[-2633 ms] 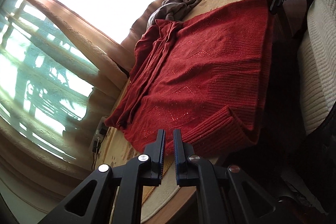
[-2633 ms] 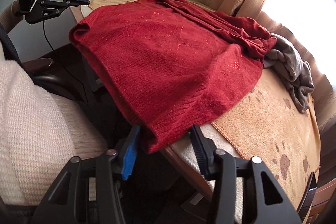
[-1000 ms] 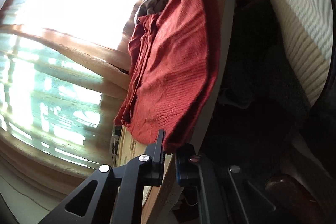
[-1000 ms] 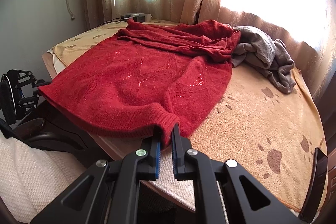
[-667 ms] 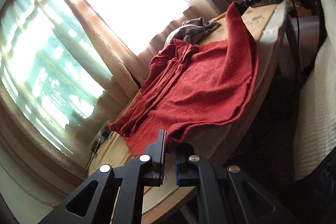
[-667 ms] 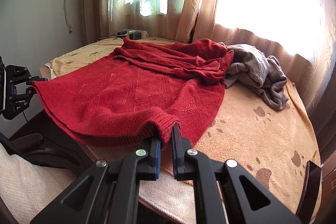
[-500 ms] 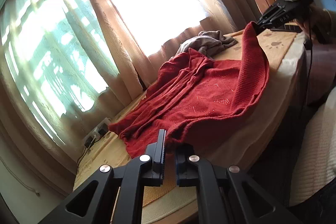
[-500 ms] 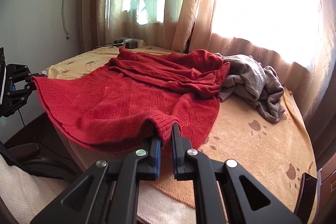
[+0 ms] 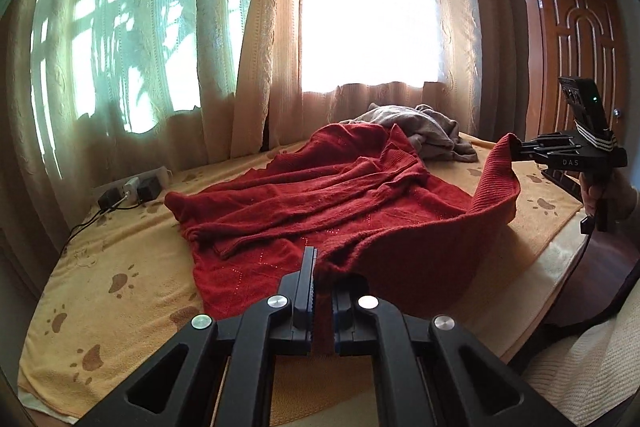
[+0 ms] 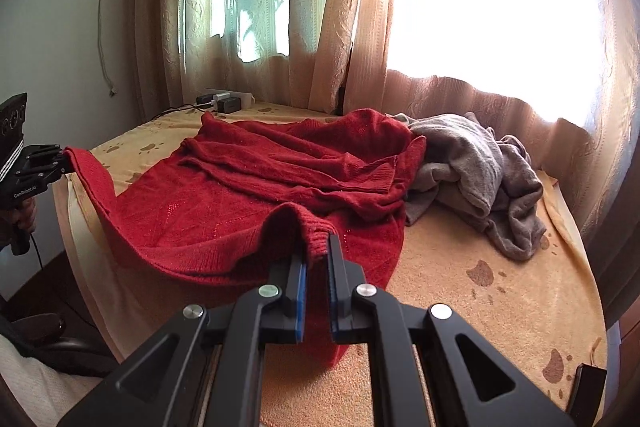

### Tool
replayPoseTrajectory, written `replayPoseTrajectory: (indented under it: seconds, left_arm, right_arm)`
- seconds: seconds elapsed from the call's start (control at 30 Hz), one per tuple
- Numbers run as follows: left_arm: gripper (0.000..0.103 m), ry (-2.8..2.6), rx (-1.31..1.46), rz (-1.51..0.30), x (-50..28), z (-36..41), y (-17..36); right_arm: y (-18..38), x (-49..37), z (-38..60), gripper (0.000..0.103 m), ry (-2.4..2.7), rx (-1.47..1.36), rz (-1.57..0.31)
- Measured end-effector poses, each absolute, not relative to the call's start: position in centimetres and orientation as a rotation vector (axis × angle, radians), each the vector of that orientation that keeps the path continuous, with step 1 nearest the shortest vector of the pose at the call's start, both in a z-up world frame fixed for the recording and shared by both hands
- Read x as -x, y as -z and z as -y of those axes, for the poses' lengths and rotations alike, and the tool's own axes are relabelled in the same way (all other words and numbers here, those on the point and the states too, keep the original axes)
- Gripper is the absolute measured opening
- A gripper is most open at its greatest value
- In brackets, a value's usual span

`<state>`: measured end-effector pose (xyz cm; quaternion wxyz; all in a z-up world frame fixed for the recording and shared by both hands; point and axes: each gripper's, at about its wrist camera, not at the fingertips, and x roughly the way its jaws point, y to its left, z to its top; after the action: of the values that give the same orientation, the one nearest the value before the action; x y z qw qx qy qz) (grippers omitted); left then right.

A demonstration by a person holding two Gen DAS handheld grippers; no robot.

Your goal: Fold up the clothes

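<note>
- Left gripper (image 9: 322, 269): fingers nearly together, pinching 1 corner of the ribbed hem of the red sweater (image 9: 336, 195), lifted clear of the table (image 9: 100, 267).
- Right gripper (image 10: 318, 255): fingers pressed close on the other hem corner, also raised; seen from the left wrist view at the right edge (image 9: 520, 151), gripped by a hand (image 9: 600, 187).
- Hem hanging in a sagging curve between the 2 grippers, above the near edge of the table.
- Rest of the sweater lying rumpled on the yellow paw-print towel (image 10: 500, 287), sleeves bunched toward the far edge.
- Grey garment (image 10: 480, 171) in a heap touching the sweater's right side, near the curtains (image 10: 340, 7).
- Power strip (image 9: 132, 187) at the far left corner.
</note>
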<state>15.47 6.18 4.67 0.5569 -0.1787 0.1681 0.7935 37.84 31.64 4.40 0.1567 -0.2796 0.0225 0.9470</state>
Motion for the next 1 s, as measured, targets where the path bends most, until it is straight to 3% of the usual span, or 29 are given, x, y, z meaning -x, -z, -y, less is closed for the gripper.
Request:
replayPoseTrajectory:
  seconds: [0.37,0.5,0.6,0.7,0.8,1.0]
  left_arm:
    - [0.006,-1.990,0.354,-0.296,-8.6,-9.6,-8.4]
    - [0.006,-1.984,0.429,-0.279,-5.8,-11.6,-7.0]
    - [0.006,-1.979,0.485,-0.266,-3.7,-13.0,-5.9]
    - [0.006,-1.973,0.541,-0.253,-1.5,-14.5,-4.9]
    - [0.006,-1.971,0.581,-0.252,-0.7,-14.8,-4.1]
    - [0.006,-1.988,0.630,-0.257,-0.9,-13.7,-3.5]
  right_arm:
    - [-10.6,-31.7,-36.5,0.010,-2.670,0.624,0.084]
    - [-10.9,-26.9,-40.6,0.010,-2.685,0.657,0.030]
    - [-8.9,-24.2,-43.9,0.011,-2.780,0.810,-0.184]
    - [-5.1,-23.4,-46.5,0.025,-2.849,1.005,-0.493]
    - [-1.5,-23.9,-47.3,0.075,-2.857,1.105,-0.715]
    - [0.7,-22.2,-46.5,0.078,-2.920,1.182,-0.757]
